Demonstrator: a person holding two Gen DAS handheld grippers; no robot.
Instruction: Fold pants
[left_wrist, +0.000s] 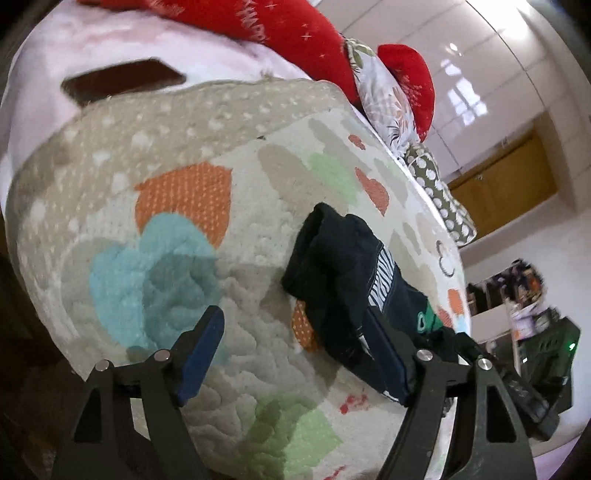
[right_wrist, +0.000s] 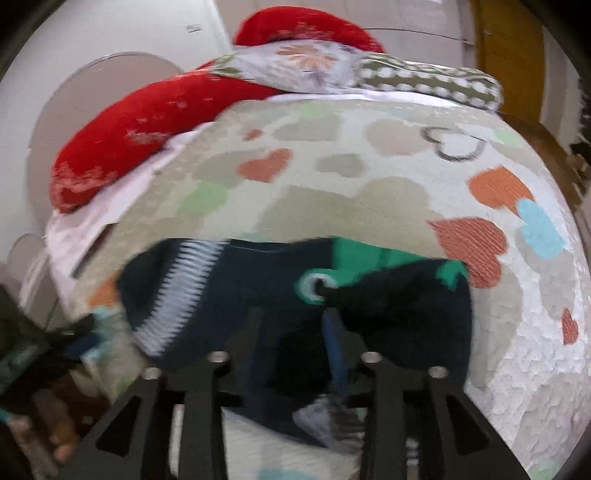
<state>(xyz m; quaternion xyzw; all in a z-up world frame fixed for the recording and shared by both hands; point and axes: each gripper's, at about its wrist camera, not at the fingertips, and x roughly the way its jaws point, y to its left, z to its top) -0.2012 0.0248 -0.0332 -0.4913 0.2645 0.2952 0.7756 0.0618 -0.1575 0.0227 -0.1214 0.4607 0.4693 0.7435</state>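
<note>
My bed's cream heart-patterned quilt (left_wrist: 258, 229) carries the bunched dark navy pants (left_wrist: 343, 280) right of centre; red pillows (left_wrist: 258, 22) lie far. My left tool (left_wrist: 295, 354) gapes, empty; my right tool (right_wrist: 295, 332) looks nearly closed in the pants, though blur prevents certainty.

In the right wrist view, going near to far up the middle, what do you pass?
Dark navy pants with a green patch and white striped band → cream quilted blanket with coloured hearts → grey floral pillow → red plush pillow.

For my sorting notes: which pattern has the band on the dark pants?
White-and-dark zigzag stripes on the dark navy pants, best in the right wrist view.
</note>
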